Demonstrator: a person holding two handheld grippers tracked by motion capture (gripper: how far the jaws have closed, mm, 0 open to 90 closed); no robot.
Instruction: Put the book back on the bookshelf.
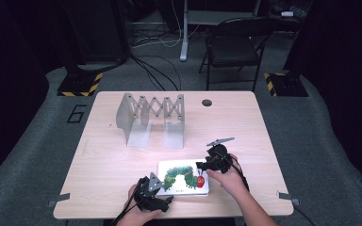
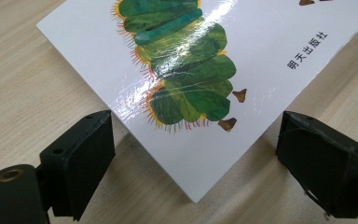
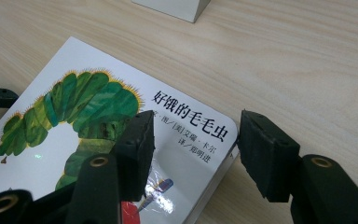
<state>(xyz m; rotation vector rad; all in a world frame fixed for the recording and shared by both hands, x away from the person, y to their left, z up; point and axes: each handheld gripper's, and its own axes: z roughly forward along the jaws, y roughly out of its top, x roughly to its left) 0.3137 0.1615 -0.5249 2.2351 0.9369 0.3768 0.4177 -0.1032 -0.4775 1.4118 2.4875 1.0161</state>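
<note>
Overhead light falls bright on the pale wooden table (image 1: 122,165), while the room around it sinks into near-black. The high view is soft and grainy. The metal rack (image 1: 151,117) throws only faint shadows. In the left gripper view, white glare streaks the glossy picture book (image 2: 242,56); the near jaws look slightly blurred.

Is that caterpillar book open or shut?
Shut: the book lies flat on the table, front cover up, no pages showing.
</note>
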